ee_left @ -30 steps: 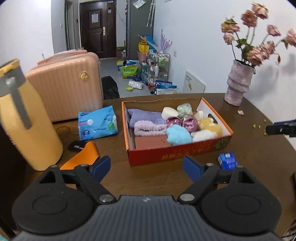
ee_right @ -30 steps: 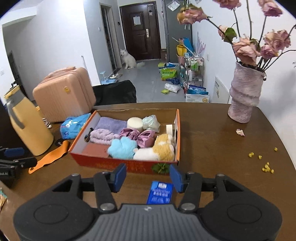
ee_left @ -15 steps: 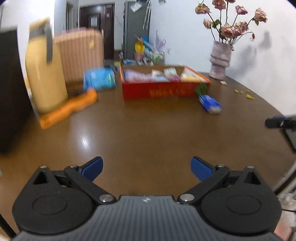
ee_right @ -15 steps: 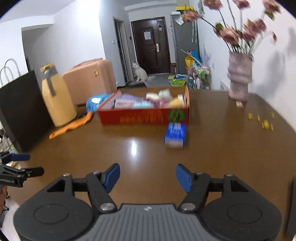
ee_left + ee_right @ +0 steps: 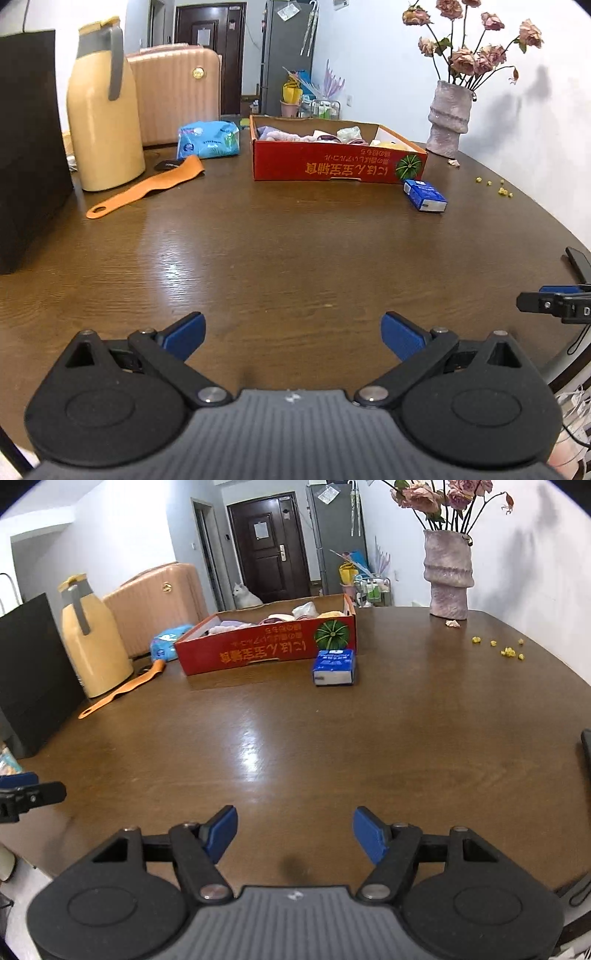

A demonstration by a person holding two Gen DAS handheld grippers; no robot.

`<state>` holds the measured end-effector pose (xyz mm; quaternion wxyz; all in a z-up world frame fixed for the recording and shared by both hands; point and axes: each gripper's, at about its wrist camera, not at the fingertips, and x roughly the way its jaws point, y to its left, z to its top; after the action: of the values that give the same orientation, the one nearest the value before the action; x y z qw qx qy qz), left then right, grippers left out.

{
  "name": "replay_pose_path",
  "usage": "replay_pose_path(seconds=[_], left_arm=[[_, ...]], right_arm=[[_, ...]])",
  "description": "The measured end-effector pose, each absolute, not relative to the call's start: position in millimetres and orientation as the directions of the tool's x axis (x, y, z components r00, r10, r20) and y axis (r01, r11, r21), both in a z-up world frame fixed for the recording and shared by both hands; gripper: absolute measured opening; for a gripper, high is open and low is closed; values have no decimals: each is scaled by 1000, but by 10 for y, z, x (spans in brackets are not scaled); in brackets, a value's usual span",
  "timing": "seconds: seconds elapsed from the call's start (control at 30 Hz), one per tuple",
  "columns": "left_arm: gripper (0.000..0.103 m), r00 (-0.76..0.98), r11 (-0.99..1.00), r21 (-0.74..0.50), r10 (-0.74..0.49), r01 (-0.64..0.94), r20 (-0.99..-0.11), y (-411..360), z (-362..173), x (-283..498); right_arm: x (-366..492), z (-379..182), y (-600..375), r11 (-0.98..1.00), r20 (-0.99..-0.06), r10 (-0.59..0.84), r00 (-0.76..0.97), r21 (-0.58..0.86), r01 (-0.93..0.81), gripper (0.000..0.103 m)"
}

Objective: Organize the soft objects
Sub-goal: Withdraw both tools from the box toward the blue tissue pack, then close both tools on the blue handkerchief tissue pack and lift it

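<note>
Both claws, left point(image 5: 291, 334) and right point(image 5: 294, 829), hung spread wide and empty above the wooden worktop point(image 5: 295, 251). The soft items point(image 5: 306, 136) lay inside the red cardboard box point(image 5: 332, 168), a blue tissue pack point(image 5: 334, 666) just beside it.

Home, lived-in entry/dining area. Evidence: round wood table point(image 5: 295, 240) with a vase point(image 5: 447, 578) of dried flowers point(image 5: 476, 51), yellow thermos jug point(image 5: 101, 110), pink suitcase point(image 5: 177, 96) by the wall. Behind: dark front door point(image 5: 269, 550), grey fridge point(image 5: 286, 55), cluttered rack point(image 5: 371, 587) on the floor, white dog point(image 5: 245, 597) sitting at the door.
</note>
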<state>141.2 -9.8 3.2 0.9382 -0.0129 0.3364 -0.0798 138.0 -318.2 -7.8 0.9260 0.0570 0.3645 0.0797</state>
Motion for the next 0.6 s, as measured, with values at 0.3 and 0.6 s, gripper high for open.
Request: replay_pose_path(seconds=[0.3, 0.6], left_arm=[[103, 740, 983, -88, -181, 164, -648, -149, -46, 2361], [103, 740, 971, -92, -228, 220, -632, -348, -106, 3268]], right_arm=[[2637, -165, -3182, 990, -668, 122, 734, 130, -47, 68], [3945, -362, -2984, 999, -684, 43, 728, 34, -27, 40]])
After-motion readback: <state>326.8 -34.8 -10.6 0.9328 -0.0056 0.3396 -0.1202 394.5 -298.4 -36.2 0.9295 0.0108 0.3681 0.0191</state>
